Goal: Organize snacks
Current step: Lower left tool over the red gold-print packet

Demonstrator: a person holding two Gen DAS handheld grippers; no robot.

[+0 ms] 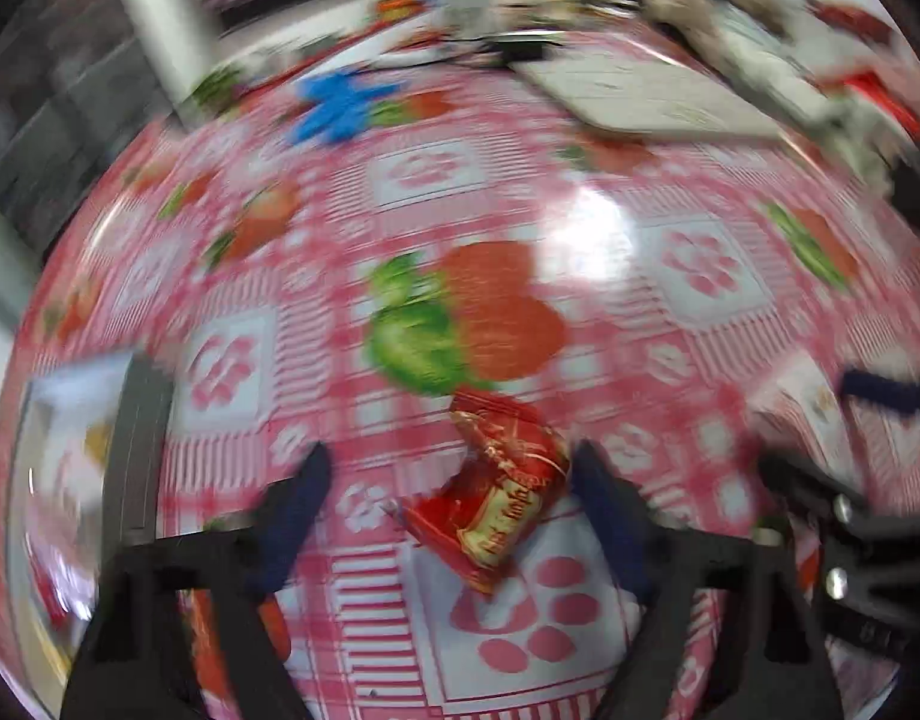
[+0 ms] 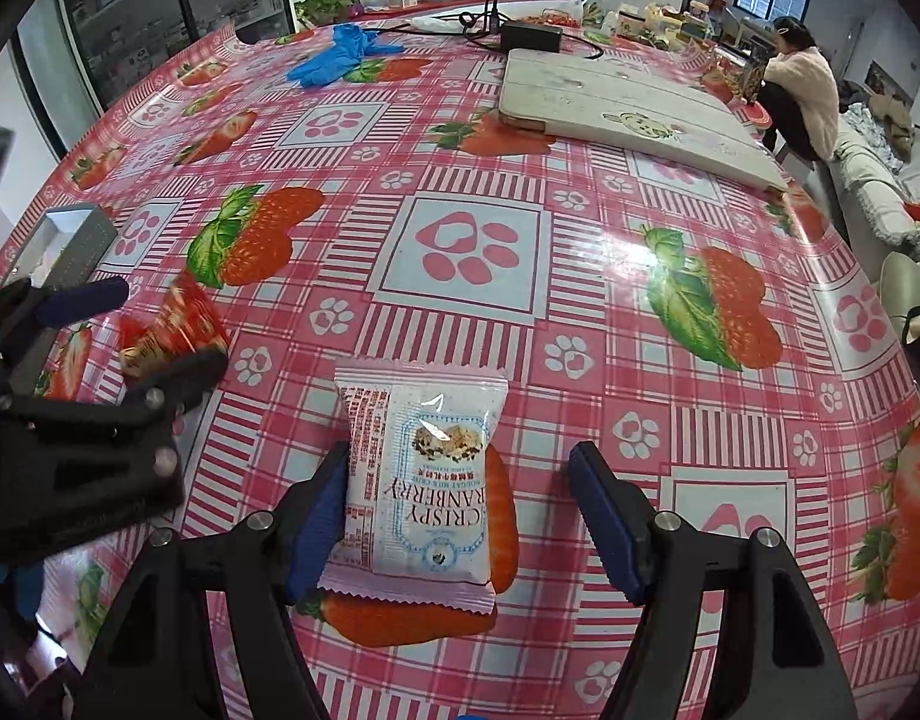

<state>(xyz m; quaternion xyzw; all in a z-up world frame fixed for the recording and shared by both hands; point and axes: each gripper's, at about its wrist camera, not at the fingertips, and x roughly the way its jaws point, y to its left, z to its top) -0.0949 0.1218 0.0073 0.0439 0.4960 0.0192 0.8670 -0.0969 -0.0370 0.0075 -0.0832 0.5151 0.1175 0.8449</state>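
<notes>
A: On a strawberry-print counter [image 2: 472, 252], the right claw [image 2: 460, 516] is straddling a white cranberry snack packet [image 2: 421, 480], jaws spread; the left pad is touching the packet's edge while the right one is standing clear, so nothing is being gripped.

B: And the left claw [image 1: 448, 516]?

A: It is hanging open around a red snack packet [image 1: 490, 492] in a blurred frame. That packet is lying near the right-hand finger, apart from the other.

B: What is risking a miss here?

A: Both packets are sitting off-centre. Closing now is likely to shove each sideways across the glossy cloth, or pinch only a crimped end, because one pad would be arriving first.

B: Which way are they lying?

A: The white packet is lying flat, its long axis running away from the camera, print upside down, top seal pointing toward the claw. The red one is lying diagonally, its long axis slanting from upper left to lower right.
</notes>
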